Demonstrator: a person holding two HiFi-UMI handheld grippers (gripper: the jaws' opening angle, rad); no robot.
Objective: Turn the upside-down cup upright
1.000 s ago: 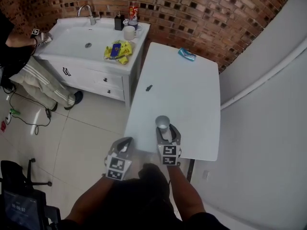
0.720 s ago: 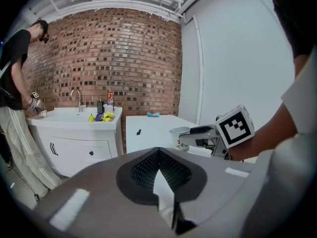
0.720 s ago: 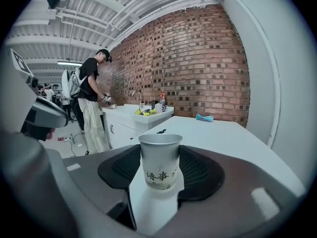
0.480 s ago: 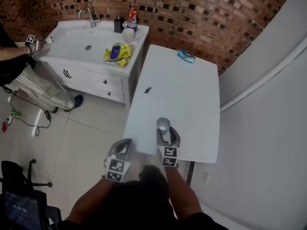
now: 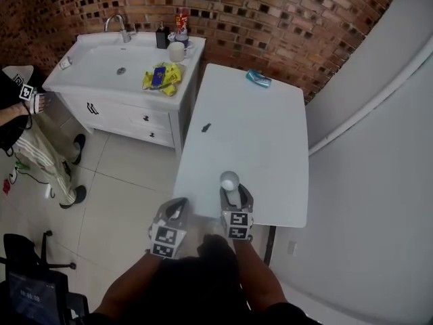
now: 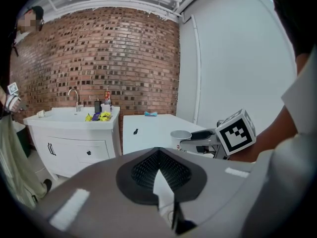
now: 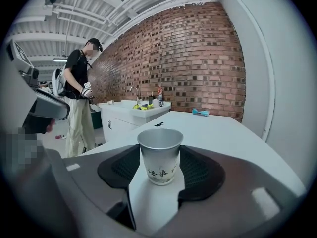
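**Cup (image 5: 229, 180) stands right way up between the right tongs**

On the far left is a white sink unit (image 5: 122, 70). It is well apart from the job and nobody here is using it.

Next comes the left gripper (image 5: 177, 207). It hangs off the near edge of the white table (image 5: 270, 147), just beside the other tongs. Its two jaws are together and there is nothing in them. It looks like it is only waiting, because one pair of tongs is enough for a small cup.

Then comes the cup. It sits on the table near the close edge, with its open mouth up and its small end down. So the flip looks done.

The right gripper (image 5: 237, 195) has one jaw on each side of the cup. The dark pads (image 7: 198, 170) look pressed on the cup's sides, so the tongs seem to be clamped on it. They hold it by the sides, which keeps it from tipping while its bottom rests flat.

I think the only thing left is to let go gently and pull back. A quick pull could knock the light cup over.
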